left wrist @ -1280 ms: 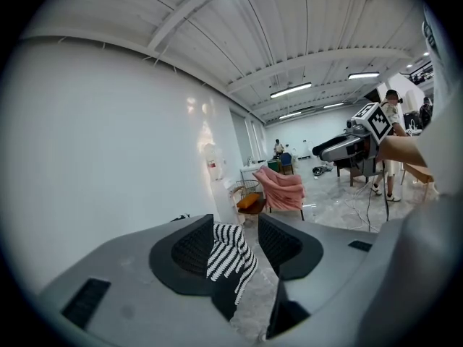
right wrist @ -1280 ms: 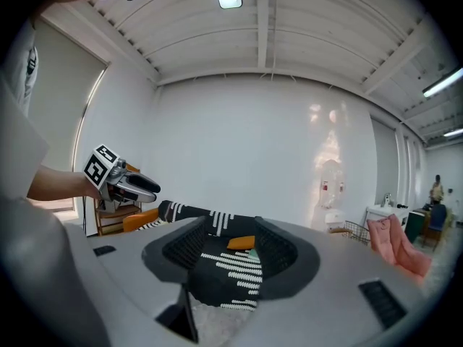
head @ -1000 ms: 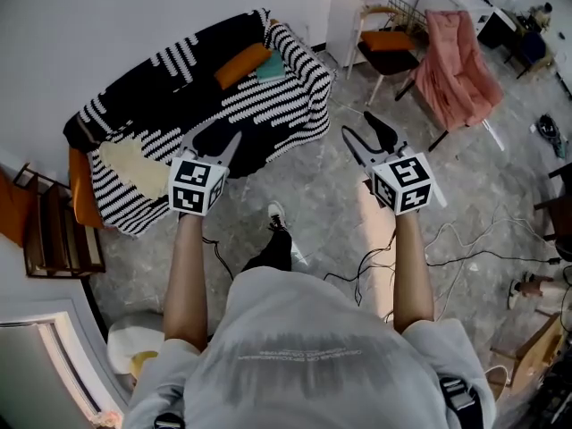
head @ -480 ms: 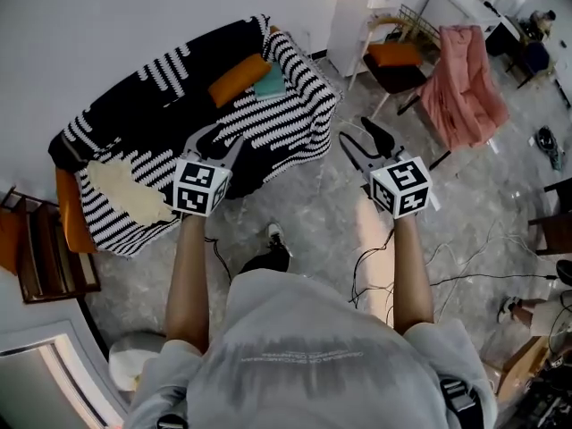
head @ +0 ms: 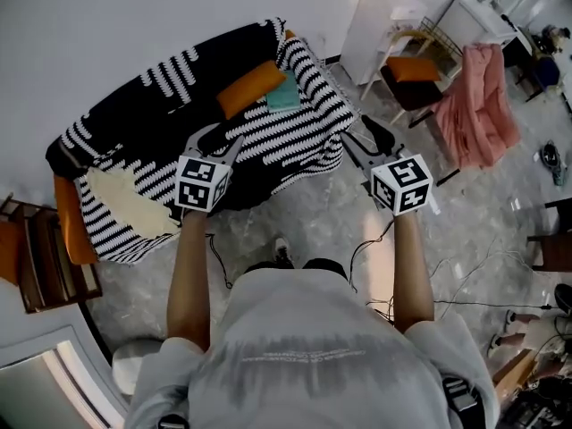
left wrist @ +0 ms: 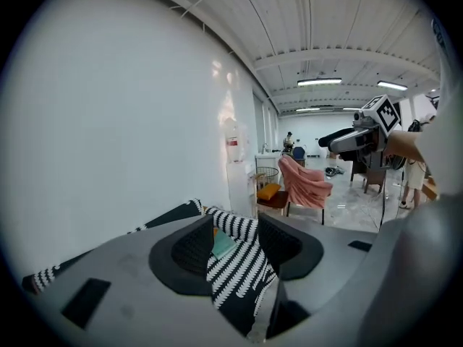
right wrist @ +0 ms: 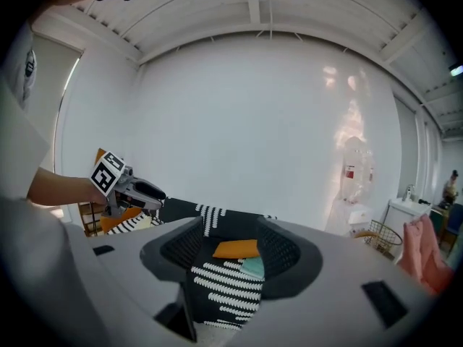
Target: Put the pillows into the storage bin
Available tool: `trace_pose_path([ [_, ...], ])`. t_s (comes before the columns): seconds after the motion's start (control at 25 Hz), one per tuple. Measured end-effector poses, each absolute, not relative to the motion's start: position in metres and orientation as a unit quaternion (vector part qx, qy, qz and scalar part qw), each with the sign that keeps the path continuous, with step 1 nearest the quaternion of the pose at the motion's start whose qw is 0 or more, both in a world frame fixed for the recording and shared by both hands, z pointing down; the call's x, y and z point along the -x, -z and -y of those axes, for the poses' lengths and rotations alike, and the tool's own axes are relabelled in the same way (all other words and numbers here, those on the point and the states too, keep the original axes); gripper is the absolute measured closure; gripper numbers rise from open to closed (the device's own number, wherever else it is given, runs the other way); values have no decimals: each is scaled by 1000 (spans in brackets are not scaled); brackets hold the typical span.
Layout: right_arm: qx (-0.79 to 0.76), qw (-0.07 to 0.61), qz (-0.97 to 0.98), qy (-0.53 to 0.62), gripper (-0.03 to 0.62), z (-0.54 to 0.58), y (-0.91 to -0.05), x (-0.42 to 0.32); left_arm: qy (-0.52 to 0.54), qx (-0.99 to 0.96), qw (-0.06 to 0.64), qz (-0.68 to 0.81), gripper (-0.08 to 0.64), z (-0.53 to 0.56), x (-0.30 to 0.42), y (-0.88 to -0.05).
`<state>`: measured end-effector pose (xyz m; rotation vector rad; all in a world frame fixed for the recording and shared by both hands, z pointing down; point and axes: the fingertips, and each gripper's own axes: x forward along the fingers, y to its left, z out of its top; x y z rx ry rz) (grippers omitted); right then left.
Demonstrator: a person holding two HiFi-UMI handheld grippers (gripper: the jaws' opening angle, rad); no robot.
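The step in hand looks like the approach: neither pillow has been taken up yet, and both tools are held out toward the sofa (head: 152, 119), which is draped in a black-and-white striped throw. The left gripper (head: 222, 138) has its jaws about half apart with nothing in them, and the right gripper (head: 359, 134) is likewise spread and empty. The orange pillow (head: 253, 87) lies on the sofa's seat toward its right end, long, flat and soft-looking. A smaller teal pillow (head: 285, 96) touches its right side, and a cream, shaggy cushion (head: 125, 195) lies at the sofa's left end. The next move probably calls for reaching further over the sofa's front edge and pinching a pillow's edge; no storage bin can be made out for certain
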<state>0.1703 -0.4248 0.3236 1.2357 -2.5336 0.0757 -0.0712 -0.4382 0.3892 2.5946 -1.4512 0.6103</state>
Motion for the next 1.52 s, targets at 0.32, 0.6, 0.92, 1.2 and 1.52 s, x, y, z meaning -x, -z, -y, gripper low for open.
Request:
trace_pose_path([
  [0.32, -427, 174, 887, -43, 360, 462, -344, -154, -213, -855, 78, 466, 365, 467, 82, -414],
  [0.6, -419, 183, 888, -54, 360, 504, -362, -149, -223, -851, 92, 467, 365, 503, 88, -430],
  [0.92, -410, 185, 891, -67, 360, 579, -383, -153, -239, -842, 112, 471, 366, 571, 88, -451],
  [1.2, -401, 191, 891, -97, 360, 667, -418, -162, -256, -838, 134, 464, 365, 660, 68, -482],
  [1.52, -382, 218, 888, -136, 360, 792, -483, -170, -301, -832, 176, 430, 356, 791, 32, -548],
])
